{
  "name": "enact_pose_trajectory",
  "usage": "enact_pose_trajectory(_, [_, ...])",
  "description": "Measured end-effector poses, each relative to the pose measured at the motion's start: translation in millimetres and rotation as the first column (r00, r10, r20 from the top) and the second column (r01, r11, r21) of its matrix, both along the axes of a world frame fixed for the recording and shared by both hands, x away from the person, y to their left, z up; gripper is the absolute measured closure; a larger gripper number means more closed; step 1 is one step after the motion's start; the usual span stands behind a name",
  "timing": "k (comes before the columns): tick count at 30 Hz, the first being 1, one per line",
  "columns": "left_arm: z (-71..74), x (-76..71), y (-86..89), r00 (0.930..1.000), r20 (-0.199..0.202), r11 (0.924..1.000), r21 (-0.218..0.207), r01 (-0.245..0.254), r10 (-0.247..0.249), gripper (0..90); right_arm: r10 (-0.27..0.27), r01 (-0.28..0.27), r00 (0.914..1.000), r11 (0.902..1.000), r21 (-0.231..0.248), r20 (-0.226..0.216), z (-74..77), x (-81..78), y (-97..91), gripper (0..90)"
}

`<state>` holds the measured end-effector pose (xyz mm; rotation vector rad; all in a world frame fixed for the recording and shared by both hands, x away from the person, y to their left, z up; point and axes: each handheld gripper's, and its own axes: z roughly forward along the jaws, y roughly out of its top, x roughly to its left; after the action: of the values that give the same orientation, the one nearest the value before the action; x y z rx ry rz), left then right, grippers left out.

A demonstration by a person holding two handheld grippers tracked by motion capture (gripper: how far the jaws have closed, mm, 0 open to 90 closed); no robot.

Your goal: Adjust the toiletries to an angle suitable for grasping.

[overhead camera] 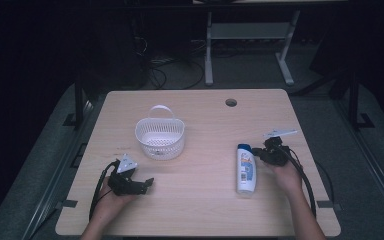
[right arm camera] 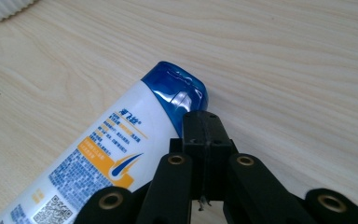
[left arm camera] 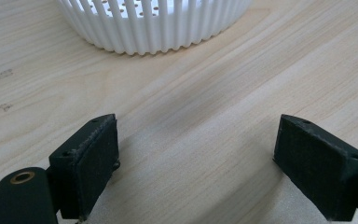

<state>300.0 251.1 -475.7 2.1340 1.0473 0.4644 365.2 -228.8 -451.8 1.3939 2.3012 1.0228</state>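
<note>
A white shampoo bottle (overhead camera: pixel 246 170) with a blue cap lies flat on the wooden table (overhead camera: pixel 200 210), cap pointing away from the person. In the right gripper view the bottle (right arm camera: pixel 107 154) lies just past my right gripper (right arm camera: pixel 206 122), whose jaws are pressed together with nothing between them, tips beside the blue cap (right arm camera: pixel 177 91). In the high view the right gripper (overhead camera: pixel 259 152) sits at the bottle's cap end. My left gripper (overhead camera: pixel 149 183) rests low over the table at front left, jaws wide apart and empty (left arm camera: pixel 196 149). A white slatted basket (overhead camera: pixel 160 136) with a handle stands beyond it.
The basket's ribbed wall (left arm camera: pixel 154 28) rises close ahead in the left gripper view. A round cable hole (overhead camera: pixel 231 102) sits near the table's far edge. A white desk frame (overhead camera: pixel 250 45) stands on the floor behind the table.
</note>
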Motion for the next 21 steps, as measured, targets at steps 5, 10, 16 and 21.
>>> enact_pose_trajectory(5, [0.0, 0.0, 0.1, 1.0, 0.0, 1.0, 0.001, 0.0, 0.0, 13.5, 0.014, -0.014, 0.9999, 0.9999, 0.0, -0.003, -0.2, -0.9, 4.6, 89.6])
enact_pose_trajectory(10, [0.0, 0.0, 0.0, 1.0, 0.0, 1.0, 0.0, -0.001, 0.001, 13.5, 0.043, -0.043, 0.9991, 0.9991, -0.003, 0.0, -0.4, -2.0, 13.3, 89.6])
enact_pose_trajectory(16, [0.0, 0.0, 0.0, 1.0, 0.001, 1.0, -0.001, -0.001, 0.001, 13.5, 0.067, -0.067, 0.9978, 0.9978, -0.007, -0.004, -1.1, -2.7, 20.6, 89.6])
enact_pose_trajectory(21, [-0.1, 0.0, -0.1, 1.0, 0.0, 1.0, -0.002, -0.001, 0.001, 13.5, 0.083, -0.083, 0.9965, 0.9965, -0.014, -0.01, -1.3, -3.7, 26.7, 89.6])
